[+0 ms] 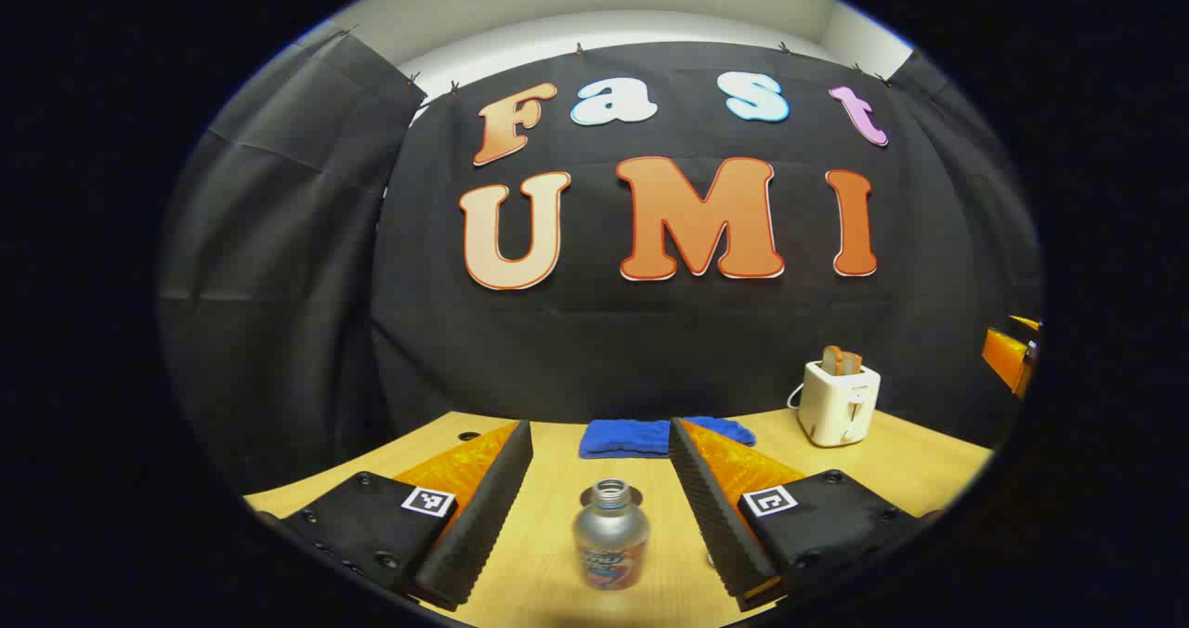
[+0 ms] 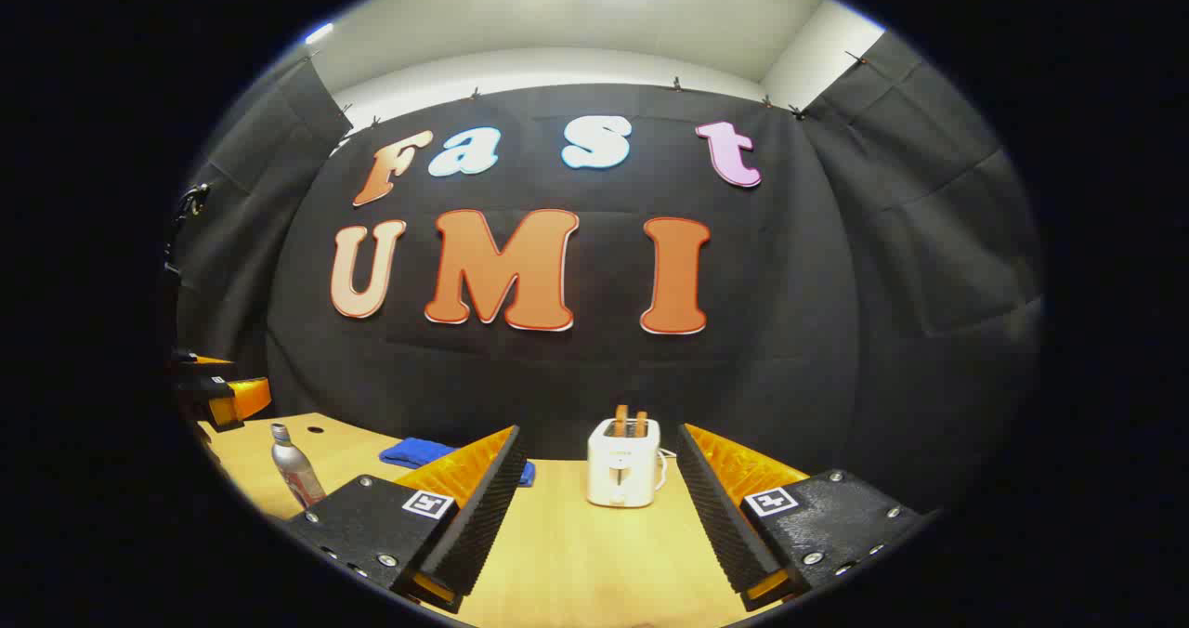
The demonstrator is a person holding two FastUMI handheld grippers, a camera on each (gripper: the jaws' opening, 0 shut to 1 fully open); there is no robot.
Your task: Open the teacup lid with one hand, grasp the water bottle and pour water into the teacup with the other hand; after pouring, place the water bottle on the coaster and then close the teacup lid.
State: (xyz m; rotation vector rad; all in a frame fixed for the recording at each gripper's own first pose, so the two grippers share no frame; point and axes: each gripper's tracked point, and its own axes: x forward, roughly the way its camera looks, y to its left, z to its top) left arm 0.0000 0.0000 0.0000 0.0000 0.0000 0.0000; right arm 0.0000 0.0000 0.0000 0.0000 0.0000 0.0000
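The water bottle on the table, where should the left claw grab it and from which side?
Grip the water bottle around its straight silver body, below the narrow open neck. It stands upright on the table, centred between the left claw's open fingers, so probably come in level from the front, straight ahead, and close on both sides. The neck looks too slim for a steady pour.

Black cloth walls, pale wooden table, apparently white ceiling

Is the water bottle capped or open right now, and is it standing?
Open and upright. In the left gripper view the water bottle stands on the table with its bare threaded mouth showing, between the left gripper's spread fingers, untouched.
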